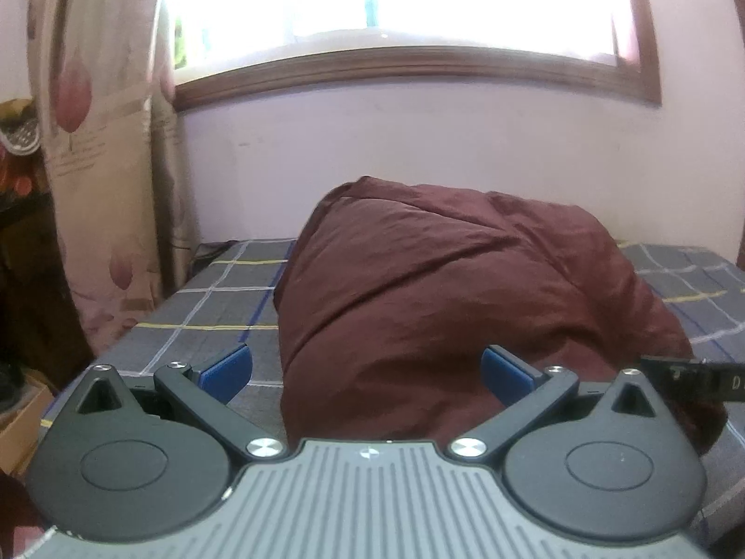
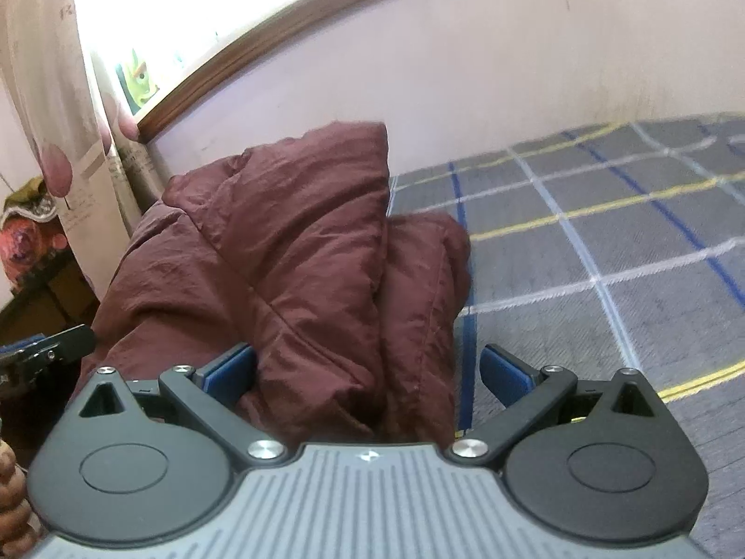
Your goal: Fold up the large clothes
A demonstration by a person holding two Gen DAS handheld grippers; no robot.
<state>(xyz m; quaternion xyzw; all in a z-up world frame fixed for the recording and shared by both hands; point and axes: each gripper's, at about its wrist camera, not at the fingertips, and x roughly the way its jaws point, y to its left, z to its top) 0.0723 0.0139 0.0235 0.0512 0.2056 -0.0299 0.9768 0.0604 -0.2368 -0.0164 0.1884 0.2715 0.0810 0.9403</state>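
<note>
A maroon padded garment lies folded in a thick bundle on the grey checked bedsheet. My left gripper is open, its blue pads either side of the bundle's near left edge, not clamped. In the right wrist view the same garment shows stacked folds. My right gripper is open around the bundle's near right edge. The left gripper's tip shows at the left edge of that view; the right gripper's tip shows at the right of the left wrist view.
A wall with a wood-framed window stands behind the bed. A flowered curtain hangs at the left, with cluttered furniture beside it. Bare checked sheet spreads to the right of the garment.
</note>
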